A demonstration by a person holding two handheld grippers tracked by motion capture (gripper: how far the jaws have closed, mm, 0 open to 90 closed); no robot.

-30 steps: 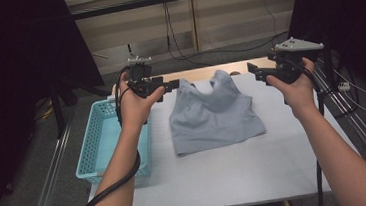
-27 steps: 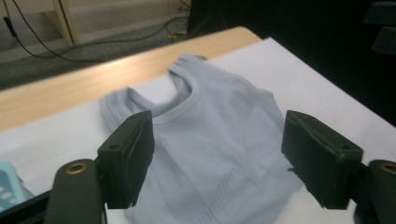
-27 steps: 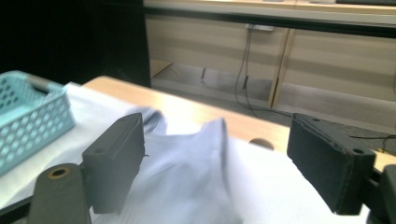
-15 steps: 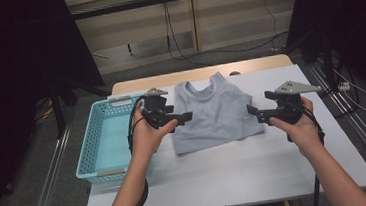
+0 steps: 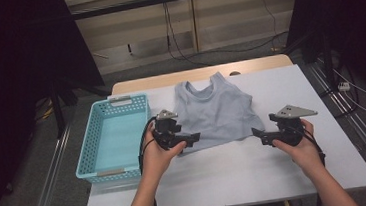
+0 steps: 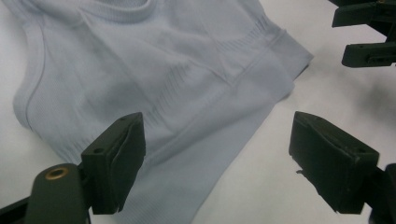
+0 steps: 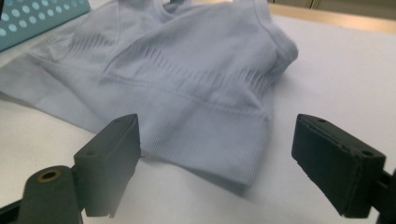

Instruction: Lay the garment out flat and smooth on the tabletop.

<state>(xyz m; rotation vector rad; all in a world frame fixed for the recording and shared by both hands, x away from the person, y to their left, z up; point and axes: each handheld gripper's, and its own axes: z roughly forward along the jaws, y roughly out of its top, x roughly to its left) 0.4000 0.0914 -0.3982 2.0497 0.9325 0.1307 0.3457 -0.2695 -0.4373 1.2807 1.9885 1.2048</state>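
Both hands have dropped from up by the top's shoulders to its hem. The left gripper (image 5: 190, 140) has just been opening its fingers wider; w/ the right gripper (image 5: 259, 135), both stand open, nothing pinched yet. Looks like a hem grab is next, prob. to fold. The grey tank top (image 5: 215, 111) lies flat mid-bench (image 5: 237, 173), beside the blue basket (image 5: 89, 164). Forearms low, grippers pointing inward at the bottom corners.
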